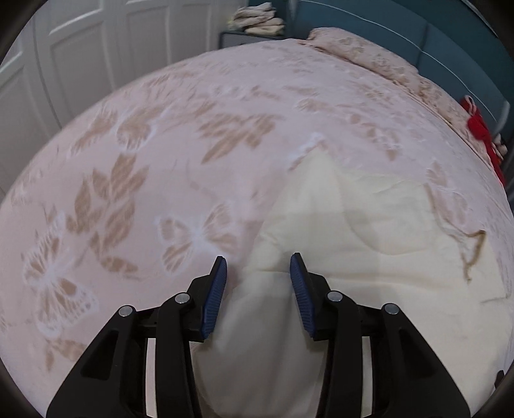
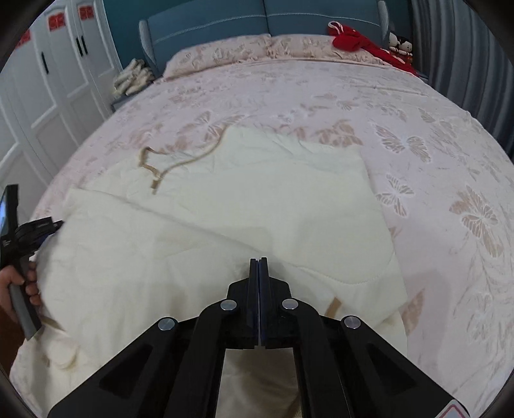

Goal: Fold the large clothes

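A large cream garment (image 2: 241, 199) lies spread on the pink butterfly-patterned bedspread (image 2: 417, 144), with a thin tan cord (image 2: 167, 164) looping off its far left part. My right gripper (image 2: 258, 260) hangs over the garment's near middle, its jaws pressed together with no cloth visible between them. My left gripper (image 1: 258, 267) stands open above the garment's (image 1: 369, 225) left border, where cream cloth meets the bedspread (image 1: 160, 144). Its blue pads (image 1: 215, 295) are apart and press on nothing. In the right wrist view the left gripper (image 2: 48, 225) shows at the garment's left edge, held by a hand (image 2: 19, 286).
Pink pillows (image 2: 225, 51) and a teal headboard (image 2: 289, 16) close off the far end. A red garment (image 2: 356, 40) and small plush toys (image 2: 400, 43) sit at the far right. White wardrobe doors (image 2: 48, 80) line the left, with a stack of folded cloth (image 2: 133, 77) on a nightstand.
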Demonstrator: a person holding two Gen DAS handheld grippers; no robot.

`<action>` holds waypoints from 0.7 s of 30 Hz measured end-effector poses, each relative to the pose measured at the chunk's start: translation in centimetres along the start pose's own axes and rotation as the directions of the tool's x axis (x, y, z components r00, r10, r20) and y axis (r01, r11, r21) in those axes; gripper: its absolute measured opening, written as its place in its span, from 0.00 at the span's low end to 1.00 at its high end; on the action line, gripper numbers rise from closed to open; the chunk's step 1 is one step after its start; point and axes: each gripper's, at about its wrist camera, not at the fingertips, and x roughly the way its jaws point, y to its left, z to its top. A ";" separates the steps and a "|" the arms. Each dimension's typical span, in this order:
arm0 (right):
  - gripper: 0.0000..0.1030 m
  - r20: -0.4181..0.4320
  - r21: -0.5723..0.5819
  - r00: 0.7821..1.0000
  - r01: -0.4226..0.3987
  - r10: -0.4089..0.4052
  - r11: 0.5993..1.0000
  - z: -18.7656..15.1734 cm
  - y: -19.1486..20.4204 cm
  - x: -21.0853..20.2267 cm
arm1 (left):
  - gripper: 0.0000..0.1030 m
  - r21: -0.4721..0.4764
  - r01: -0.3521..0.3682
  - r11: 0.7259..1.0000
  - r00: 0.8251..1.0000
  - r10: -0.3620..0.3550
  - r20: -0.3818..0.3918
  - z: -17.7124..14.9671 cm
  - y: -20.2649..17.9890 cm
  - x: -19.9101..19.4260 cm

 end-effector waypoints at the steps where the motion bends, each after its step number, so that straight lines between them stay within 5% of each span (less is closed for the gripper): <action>1: 0.00 -0.021 0.025 1.000 -0.013 0.014 1.000 0.0 -0.4 0.0 | 0.43 -0.006 0.004 1.000 1.000 -0.004 0.014 -0.4 0.3 0.3; 2: 0.01 -0.032 0.046 0.999 -0.030 0.032 0.998 -0.1 -0.6 -0.5 | 0.43 -0.008 0.007 1.000 1.000 -0.006 0.024 -0.6 0.3 0.2; 4: 0.25 -0.021 0.078 0.999 -0.047 0.049 0.996 -0.8 -1.1 -1.8 | 0.43 0.006 -0.005 1.000 0.999 0.004 0.039 -0.9 0.1 0.1; 5: 0.50 -0.008 0.101 0.999 -0.044 0.045 0.994 -1.6 -1.5 -2.6 | 0.44 0.006 -0.003 1.000 0.999 0.003 0.042 -1.0 0.1 0.2; 6: 0.56 0.005 0.116 0.999 -0.054 0.054 0.992 -2.1 -1.5 -3.1 | 0.44 0.003 -0.001 1.000 0.999 0.001 0.042 -1.0 0.1 0.3; 10: 0.56 -0.033 0.112 0.999 -0.026 0.030 0.993 -3.8 -1.3 -2.4 | 0.45 0.003 -0.009 1.000 0.999 0.009 0.048 -1.0 0.1 0.6; 14: 0.07 -0.084 0.147 0.989 -0.105 0.118 0.984 -3.2 -1.0 -0.1 | 0.46 0.001 -0.036 0.999 0.999 0.036 0.039 -0.5 0.1 0.3; 18: 0.07 0.078 0.027 0.994 -0.080 0.077 0.996 -0.1 1.3 -3.6 | 0.45 0.001 -0.129 0.992 0.990 0.129 0.054 0.1 1.7 -0.1; 21: 0.07 0.005 0.008 0.999 -0.035 0.035 0.999 -0.2 1.2 -0.3 | 0.45 -0.028 -0.100 0.995 0.994 0.101 0.036 -0.2 2.7 0.7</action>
